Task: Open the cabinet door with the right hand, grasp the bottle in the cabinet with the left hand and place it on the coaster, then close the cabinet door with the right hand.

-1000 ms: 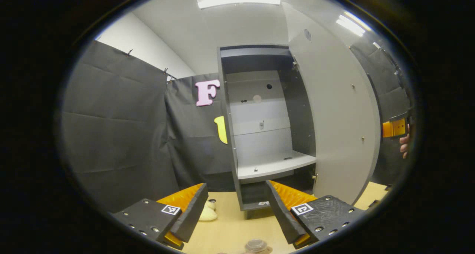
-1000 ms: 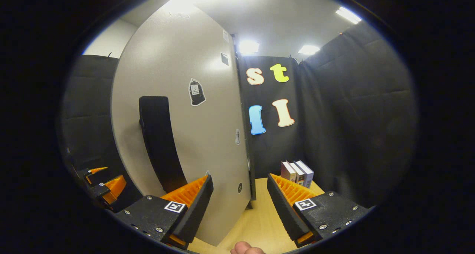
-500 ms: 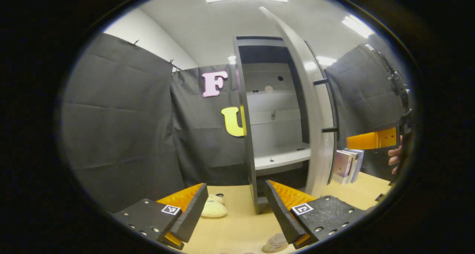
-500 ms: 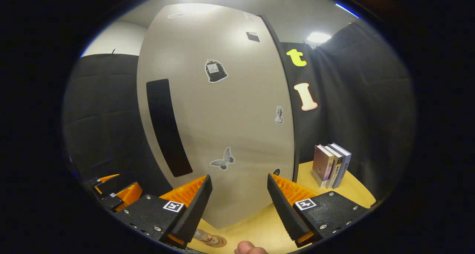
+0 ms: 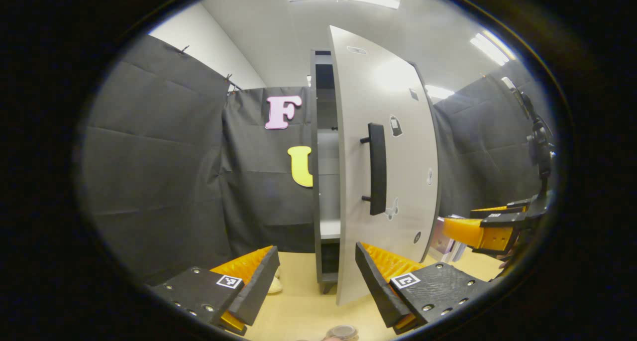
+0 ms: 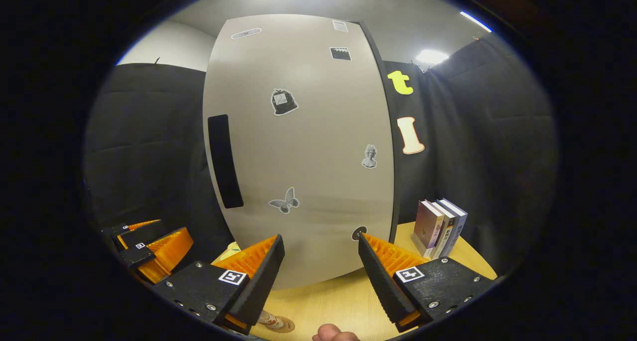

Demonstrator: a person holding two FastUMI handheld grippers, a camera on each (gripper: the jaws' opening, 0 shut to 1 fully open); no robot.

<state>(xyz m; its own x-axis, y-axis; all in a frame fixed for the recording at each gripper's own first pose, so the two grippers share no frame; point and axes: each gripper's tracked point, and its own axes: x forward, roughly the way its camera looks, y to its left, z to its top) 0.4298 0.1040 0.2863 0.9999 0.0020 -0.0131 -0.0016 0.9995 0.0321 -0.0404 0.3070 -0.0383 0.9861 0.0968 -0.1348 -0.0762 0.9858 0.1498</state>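
Cabinet door (image 5: 393, 181): a tall pale-grey panel with a black bar handle (image 5: 377, 168) and small stickers, recorded nearly shut in the left gripper view, with a narrow slice of the grey cabinet (image 5: 322, 181) interior and one white shelf edge exposed at its left. In the right gripper view the same door (image 6: 308, 147) was seen face-on, its lower edge partly covered by the fingers in the foreground.

Left gripper (image 5: 313, 276): fingers were recorded spread apart, with nothing between them, above the light wooden table (image 5: 308, 311). It was also seen at the lower left of the right gripper view (image 6: 149, 246).

Right gripper (image 6: 318, 266): fingers were likewise held apart and nothing was clamped; contact with the door could not be confirmed. It was also noted at the right edge of the left gripper view (image 5: 477, 229), cut off by the rim.

Bottle (image 5: 341, 332): only a round brownish cap was visible at the bottom edge of the left gripper view. In the right gripper view its base (image 6: 271, 321) was seen standing on a round brown coaster (image 6: 284, 325), with the rest hidden behind the finger.

Upright books (image 6: 440, 226) were recorded on the table right of the cabinet. A pale yellowish object (image 5: 273, 285) left of the cabinet was mostly hidden and could not be identified.
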